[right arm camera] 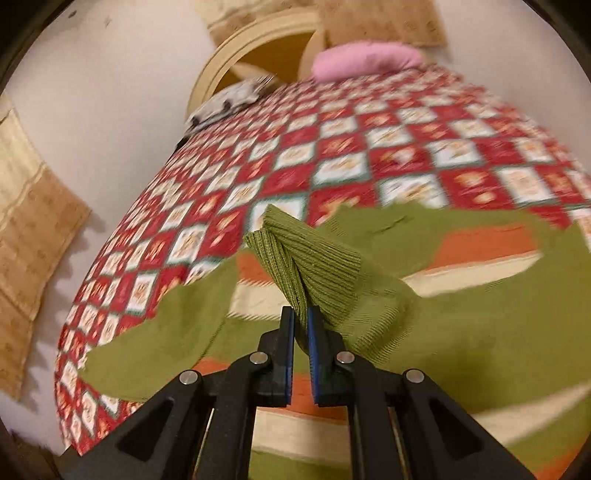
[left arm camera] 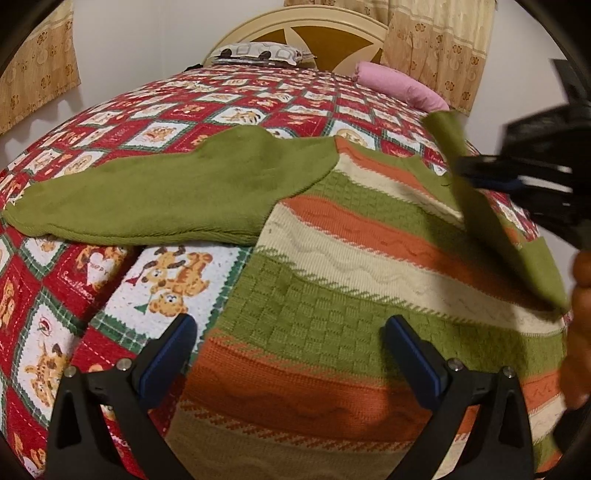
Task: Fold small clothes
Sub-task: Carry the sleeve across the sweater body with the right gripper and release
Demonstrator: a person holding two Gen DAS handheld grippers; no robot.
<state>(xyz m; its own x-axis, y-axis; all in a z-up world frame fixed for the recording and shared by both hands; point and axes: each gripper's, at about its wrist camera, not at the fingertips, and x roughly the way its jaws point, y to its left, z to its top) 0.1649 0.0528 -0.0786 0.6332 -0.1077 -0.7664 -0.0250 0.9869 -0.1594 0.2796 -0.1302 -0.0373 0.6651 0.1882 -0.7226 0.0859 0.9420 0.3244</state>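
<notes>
1. Right gripper (right arm camera: 300,319) clamped on the ribbed green cuff (right arm camera: 295,258) of the sweater's right sleeve (left arm camera: 491,221), blue pads pressed to either side of the bunched knit; cuff lifted clear above the sweater's body.
2. Left gripper (left arm camera: 288,332) spread wide, holding nothing, poised over the near end of the striped knit sweater (left arm camera: 351,258), one finger over the bedspread (left arm camera: 147,122), the other over green basket-weave knit.
3. Sweater lying flat on the bedspread: bands of green, orange and cream; left sleeve (left arm camera: 159,195) stretched out sideways on the quilt away from the body.
4. Hard to make out: right-wrist view smeared by motion, quilt squares and sweater stripes there blurred; in the left-wrist view the right gripper only a dark blur at the frame edge beside the sweater, with part of a hand (left arm camera: 581,295) cut off by the rim.
5. Hidden: sweater's near end below the left gripper's frame.
6. Writing: on a heart in a quilt square just beside the sweater's left sleeve, "HAPPY" legible; script beneath it too small to read.
7. Beyond the sweater, at the headboard (left arm camera: 314,33): a patterned pillow (left arm camera: 258,53) and a pink bolster (left arm camera: 399,83).
</notes>
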